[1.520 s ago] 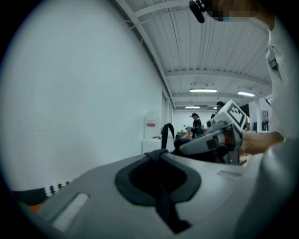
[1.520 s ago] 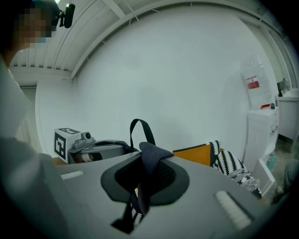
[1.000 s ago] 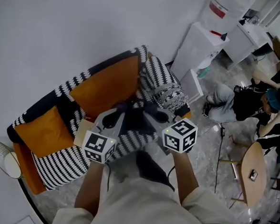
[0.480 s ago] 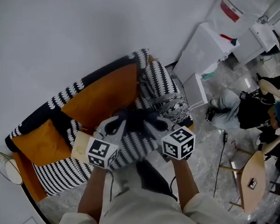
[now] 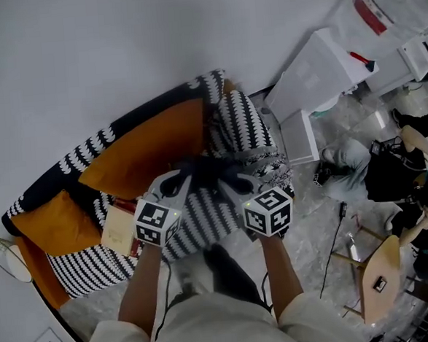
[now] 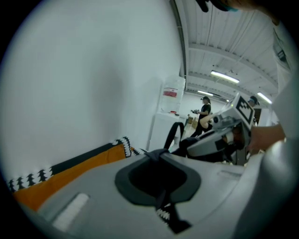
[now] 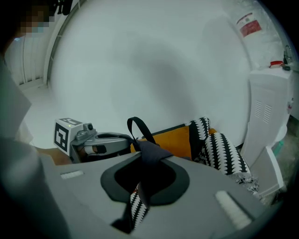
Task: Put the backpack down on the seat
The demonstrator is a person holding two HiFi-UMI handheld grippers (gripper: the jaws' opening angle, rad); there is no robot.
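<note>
The backpack (image 5: 201, 217), zigzag black and white, hangs over the front of the sofa (image 5: 244, 124) seat, toward the sofa's striped armrest end. It looks soft and slack, likely to sag and flop once it meets the cushion, and not heavy, judging by how it hangs. Its dark straps (image 5: 207, 171) are the sound place to hold, close to where they join the body; thin webbing may slide. Your left tongs (image 6: 159, 155) are clamped fully on one strap, and your right tongs (image 7: 145, 158) pinch another, jaws nearly together on the cloth.
</note>
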